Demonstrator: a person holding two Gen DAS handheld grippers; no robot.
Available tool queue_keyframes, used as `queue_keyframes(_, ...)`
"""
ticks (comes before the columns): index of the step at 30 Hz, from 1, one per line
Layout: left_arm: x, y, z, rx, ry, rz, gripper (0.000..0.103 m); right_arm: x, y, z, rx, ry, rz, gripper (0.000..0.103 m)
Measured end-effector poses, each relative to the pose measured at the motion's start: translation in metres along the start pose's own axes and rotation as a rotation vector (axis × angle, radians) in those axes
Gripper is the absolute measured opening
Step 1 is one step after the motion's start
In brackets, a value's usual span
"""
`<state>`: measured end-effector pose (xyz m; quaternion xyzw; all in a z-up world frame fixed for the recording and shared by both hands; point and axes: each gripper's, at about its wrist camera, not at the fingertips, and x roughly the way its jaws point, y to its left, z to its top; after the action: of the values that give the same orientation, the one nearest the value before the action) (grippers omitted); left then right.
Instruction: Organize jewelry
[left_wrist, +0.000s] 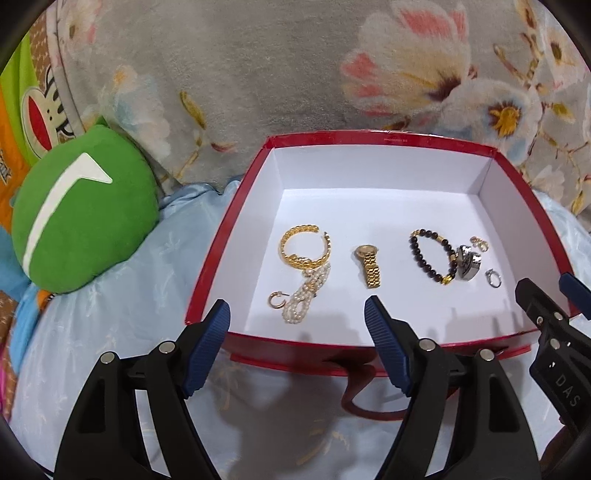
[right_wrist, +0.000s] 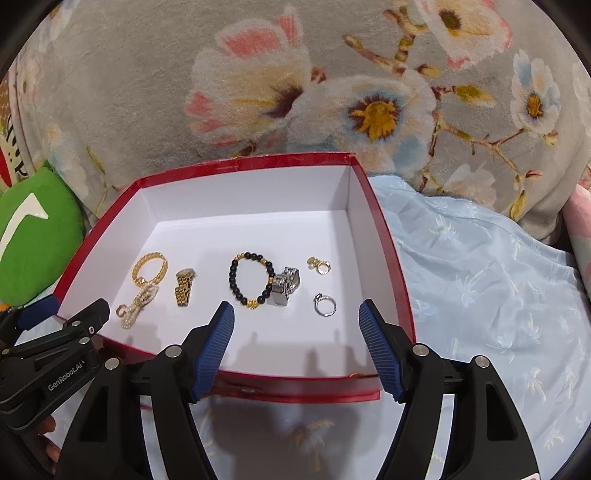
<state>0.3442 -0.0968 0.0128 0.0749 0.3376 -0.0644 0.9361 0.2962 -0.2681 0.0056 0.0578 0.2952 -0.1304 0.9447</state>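
Note:
A red box (left_wrist: 218, 236) (right_wrist: 391, 240) with a white inside holds jewelry in a row: gold bangle (left_wrist: 303, 247) (right_wrist: 149, 267), pearl piece (left_wrist: 308, 295) (right_wrist: 142, 301), gold hoop earring (left_wrist: 277, 300), gold watch (left_wrist: 369, 267) (right_wrist: 183, 288), black bead bracelet (left_wrist: 430, 254) (right_wrist: 251, 278), silver watch (left_wrist: 468, 263) (right_wrist: 284, 286), silver ring (left_wrist: 494, 277) (right_wrist: 324, 304), small gold earrings (left_wrist: 479, 243) (right_wrist: 319, 265). My left gripper (left_wrist: 297, 317) is open and empty over the box's near left edge. My right gripper (right_wrist: 297, 319) is open and empty over the near right part.
The box sits on light blue cloth (right_wrist: 480, 280). A grey floral blanket (left_wrist: 258, 74) lies behind. A green plush cushion (left_wrist: 81, 210) lies left of the box. The right gripper shows at the left view's right edge (left_wrist: 554, 295).

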Motion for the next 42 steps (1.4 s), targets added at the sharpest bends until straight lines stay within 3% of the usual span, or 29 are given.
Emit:
queue_keyframes(5,0.0,0.006,0.0,-0.016,0.02,-0.011,0.08,0.002,0.002,-0.004,-0.012,0.015,-0.008,0.071)
queue_keyframes(14,-0.007,0.012,0.001,-0.035,0.049,-0.033,0.08,-0.01,0.004,0.0,-0.016,0.055,0.007,0.072)
queue_keyframes(42,-0.01,0.01,0.001,-0.036,0.068,-0.042,0.087,-0.011,0.003,0.0,-0.008,0.072,0.016,0.077)
